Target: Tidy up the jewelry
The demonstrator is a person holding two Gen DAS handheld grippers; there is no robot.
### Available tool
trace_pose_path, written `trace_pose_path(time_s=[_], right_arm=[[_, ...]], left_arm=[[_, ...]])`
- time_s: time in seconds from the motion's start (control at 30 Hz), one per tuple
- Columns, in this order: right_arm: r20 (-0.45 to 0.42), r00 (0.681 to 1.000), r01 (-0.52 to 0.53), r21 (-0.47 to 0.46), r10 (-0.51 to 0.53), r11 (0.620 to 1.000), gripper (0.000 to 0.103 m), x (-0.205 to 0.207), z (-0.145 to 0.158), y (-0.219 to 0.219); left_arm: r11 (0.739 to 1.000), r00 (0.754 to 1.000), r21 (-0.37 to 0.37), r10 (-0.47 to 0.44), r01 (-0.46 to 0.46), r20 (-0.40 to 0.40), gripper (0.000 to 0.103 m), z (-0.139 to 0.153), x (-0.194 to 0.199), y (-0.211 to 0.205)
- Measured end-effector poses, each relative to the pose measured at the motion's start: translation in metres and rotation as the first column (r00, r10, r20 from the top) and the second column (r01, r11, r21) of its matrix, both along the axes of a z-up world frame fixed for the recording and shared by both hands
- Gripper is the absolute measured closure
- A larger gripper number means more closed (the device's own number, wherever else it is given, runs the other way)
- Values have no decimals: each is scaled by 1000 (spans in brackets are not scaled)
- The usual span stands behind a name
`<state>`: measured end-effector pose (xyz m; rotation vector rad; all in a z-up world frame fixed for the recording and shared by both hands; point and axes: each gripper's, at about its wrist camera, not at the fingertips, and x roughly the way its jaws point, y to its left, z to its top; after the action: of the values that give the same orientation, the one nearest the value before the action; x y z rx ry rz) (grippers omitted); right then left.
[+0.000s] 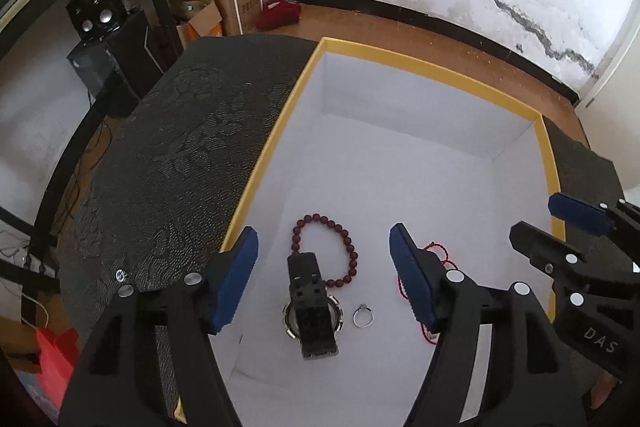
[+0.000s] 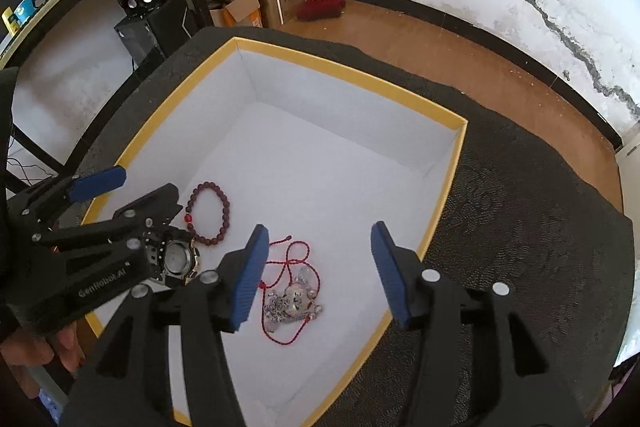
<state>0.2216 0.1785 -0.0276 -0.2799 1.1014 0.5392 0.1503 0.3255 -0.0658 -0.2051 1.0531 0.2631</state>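
The yellow-rimmed box point(image 1: 256, 183) is sitting on the dark patterned cloth point(image 1: 180, 155), its white floor lying below and ahead of both pairs of tongs, and all the jewelry is lying inside it. The left gripper point(image 1: 324, 279) is hanging with its blue pads spread wide and holding nothing; straight beneath the gap the black watch point(image 1: 314, 315) is lying face down, with the bead bracelet point(image 1: 326, 251) curling just beyond it and touching its strap. The right gripper point(image 2: 316, 275) is likewise standing open and empty, and below the gap, closer to its left pad, the red cord point(image 2: 294, 255) is looping around a silver chain and pendant point(image 2: 292, 301).

The likeliest trouble, as I judge it, is tangling: closing on the cord would probably drag the silver bundle along, and closing on the watch could catch the bracelet.

The two tools are hanging close together over the near end of the box, so they may be crowding each other. The small silver ring point(image 1: 363, 315) is lying just right of the watch, easy to knock or pinch badly.
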Motion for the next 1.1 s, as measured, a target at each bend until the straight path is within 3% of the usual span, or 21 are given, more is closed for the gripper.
trace_pose_path(time_s=[0.1,0.2,0.37,0.6,0.83,1.0,1.1], right_arm=[[-2,1000,-1,1,1,1000,49,-5,6,-4],[2,1000,1,14,-1,1000,26,-11,13,-9],[13,1000,9,33,-9,999,13,-27,27,-32],[72,996,48,45,-51,998,7,-83,54,-111],[161,968,191,31,-193,981,7,-150,73,-236],[194,935,301,18,-298,954,7,-197,79,-327],[202,915,353,23,-350,936,7,-214,78,-369]], left_arm=[[1000,1000,-19,7,-7,10,27,7,-6,2],[1000,999,-17,18,-18,32,12,16,-13,1],[1000,999,-18,14,-13,39,6,32,-28,-11],[1000,999,-4,6,-6,47,6,48,-63,-37],[996,991,21,-83,81,106,6,68,-113,-125],[980,968,-7,-197,200,156,6,76,-146,-216],[963,954,-10,-264,268,141,6,75,-153,-257]])
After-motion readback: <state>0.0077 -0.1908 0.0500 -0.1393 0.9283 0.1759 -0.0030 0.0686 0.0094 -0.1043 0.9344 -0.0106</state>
